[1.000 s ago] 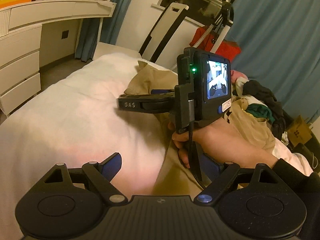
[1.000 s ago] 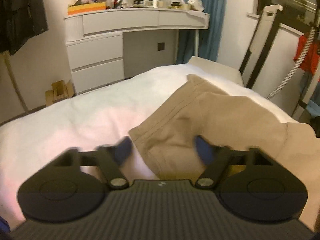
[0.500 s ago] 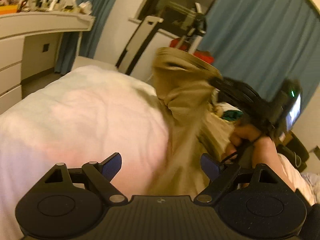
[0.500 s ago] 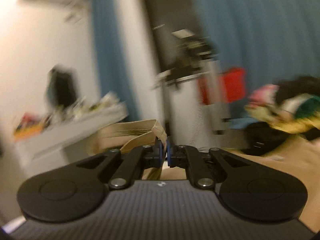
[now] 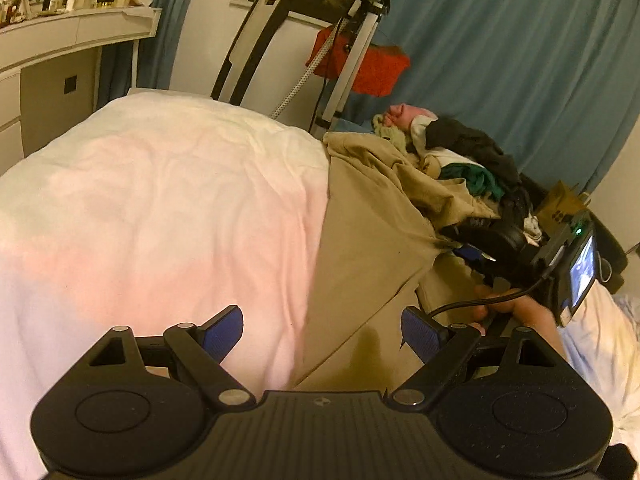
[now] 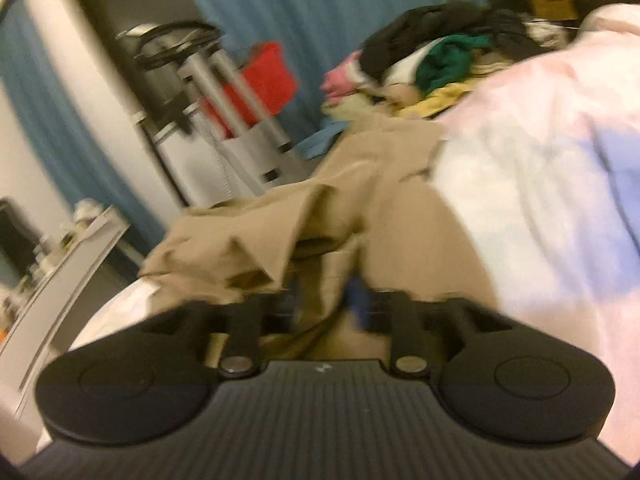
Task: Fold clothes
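- Tan garment, left wrist view: it lies on the white duvet of the bed, running from between the left gripper's jaws away to the upper right, where a bunched fold ends at the right gripper. The left jaws are spread wide with nothing pinched; the cloth's near edge lies under the gap between them, nearer the right-hand pad.
- Risk here: the fold beyond the jaws looks crumpled, not flat. If the left jaws close where they hover, I judge they could pinch duvet along with the garment and drag both.
- Also in this view, the pile of mixed clothes sits just beyond the right gripper; the fold could land against that pile and tangle with it.
- Tan garment, right wrist view (blurred): a rumpled flap sits just ahead of and above the right gripper's jaws, which are opening. Cloth lies between them, but the blur hides whether the pads touch it.
- Risk here: released at a tilt while the hand is moving, the flap may slump back or settle skewed, leaving an uneven fold. A blue pad could also snag the hem and pull the layer open.
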